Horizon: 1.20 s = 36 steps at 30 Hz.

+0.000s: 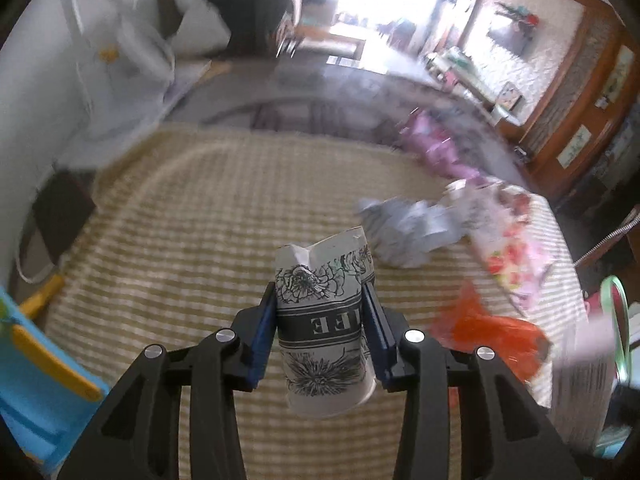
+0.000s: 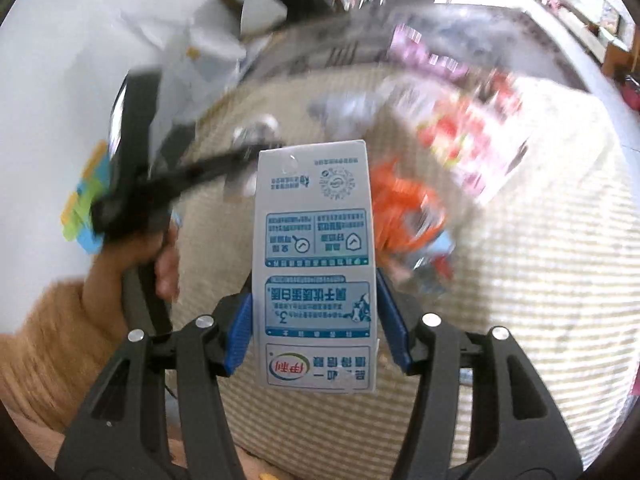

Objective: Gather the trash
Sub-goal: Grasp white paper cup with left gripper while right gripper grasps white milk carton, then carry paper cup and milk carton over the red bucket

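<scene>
Clamping a crushed paper cup [image 1: 326,328] at lower center between my left fingers [image 1: 320,320], I grip a milk carton [image 2: 316,268] mid-frame in my right fingers [image 2: 314,316], above the striped bed [image 1: 192,208] where crumpled paper [image 1: 404,232] lies right of center.

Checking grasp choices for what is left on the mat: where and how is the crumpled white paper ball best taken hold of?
Grip the crumpled paper ball across its middle bulk, coming down from above with the claw straddling it. It is a loose, roughly round wad lying on the striped mat, so no handle or edge favours a side. The floral wrapper sits close on its right, so probably avoid approaching from there.
</scene>
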Available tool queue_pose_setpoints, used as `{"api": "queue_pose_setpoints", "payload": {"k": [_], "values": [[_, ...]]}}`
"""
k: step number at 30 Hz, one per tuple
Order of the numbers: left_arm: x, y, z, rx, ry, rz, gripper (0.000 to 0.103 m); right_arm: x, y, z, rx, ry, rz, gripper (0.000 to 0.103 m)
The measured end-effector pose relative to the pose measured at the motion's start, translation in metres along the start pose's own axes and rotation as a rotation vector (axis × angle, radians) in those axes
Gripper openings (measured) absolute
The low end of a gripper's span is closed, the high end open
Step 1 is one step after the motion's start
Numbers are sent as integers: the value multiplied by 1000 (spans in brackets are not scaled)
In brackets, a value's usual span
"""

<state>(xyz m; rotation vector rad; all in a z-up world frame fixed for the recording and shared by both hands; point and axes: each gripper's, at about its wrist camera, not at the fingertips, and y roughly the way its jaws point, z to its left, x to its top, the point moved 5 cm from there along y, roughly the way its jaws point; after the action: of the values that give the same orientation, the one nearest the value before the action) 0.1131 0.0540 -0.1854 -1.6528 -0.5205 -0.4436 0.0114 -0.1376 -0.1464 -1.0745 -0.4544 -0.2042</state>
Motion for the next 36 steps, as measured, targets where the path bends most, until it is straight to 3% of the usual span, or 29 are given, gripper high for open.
{"api": "queue_pose_setpoints", "payload": {"k": [3,13,21,36], "values": [[2,-30,-11,14,36,-57,39,14,-23,-8,-7,20,-69,54],[8,-73,-38,-28,54,-118,39,35,-63,-26,-24,69,-183,54],[-1,-75,-68,-62,97,-104,40,23,-70,-38,-22,93,-197,54],[-9,-80,-111,-46,114,-85,40,14,-92,-66,38,101,-206,54]]}}
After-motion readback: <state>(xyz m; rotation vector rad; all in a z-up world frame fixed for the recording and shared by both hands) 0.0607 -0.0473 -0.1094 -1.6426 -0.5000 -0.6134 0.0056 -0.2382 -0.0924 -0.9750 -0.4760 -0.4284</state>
